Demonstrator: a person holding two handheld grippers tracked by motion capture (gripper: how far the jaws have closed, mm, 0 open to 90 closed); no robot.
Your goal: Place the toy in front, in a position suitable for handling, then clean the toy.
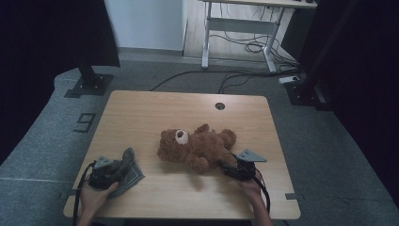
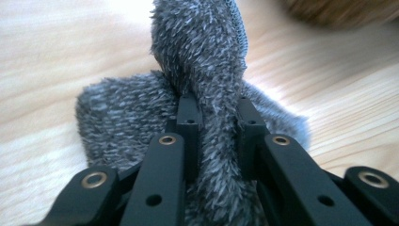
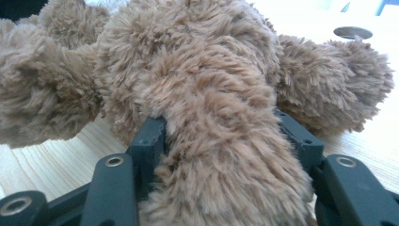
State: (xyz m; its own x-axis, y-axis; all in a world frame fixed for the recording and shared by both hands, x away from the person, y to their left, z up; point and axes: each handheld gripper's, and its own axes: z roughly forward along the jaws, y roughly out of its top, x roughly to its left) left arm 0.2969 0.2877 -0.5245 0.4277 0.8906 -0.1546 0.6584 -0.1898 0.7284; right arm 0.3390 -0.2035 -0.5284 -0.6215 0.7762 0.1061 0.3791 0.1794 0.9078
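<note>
High view: I have the teddy bear [image 1: 197, 148] lying on its back near the middle of the counter [image 1: 141, 113], head toward the left edge, legs toward the right. My right claw [image 1: 231, 168] sits near the front edge toward the right corner and is clamped on one of the bear's limbs, which I take to be a leg; in the right gripper view the brown plush limb [image 3: 221, 155] fills the gap between the jaws and bulges over them, so the pads press into it. I judge I'm holding it there to pin the bear still and keep that limb offered up.

My left claw [image 1: 120, 170] is by the front-left corner of the counter, closed on a small grey fuzzy garment [image 1: 131, 170], perhaps a sock or a little knitted piece for the toy. In the left gripper view a ridge of the grey fabric [image 2: 211, 94] stands up between the jaws and is squeezed narrow by them, while the rest spreads flat on the wood on both sides. Pinching a fold like that gives me a firm hold on soft cloth that would otherwise slip.

The garment lies well apart from the bear, so my guess is that the dressing itself has not begun: one claw steadies the toy, the other has the cloth ready to carry across. The soft pile on both could slide out if I tug hard.
</note>
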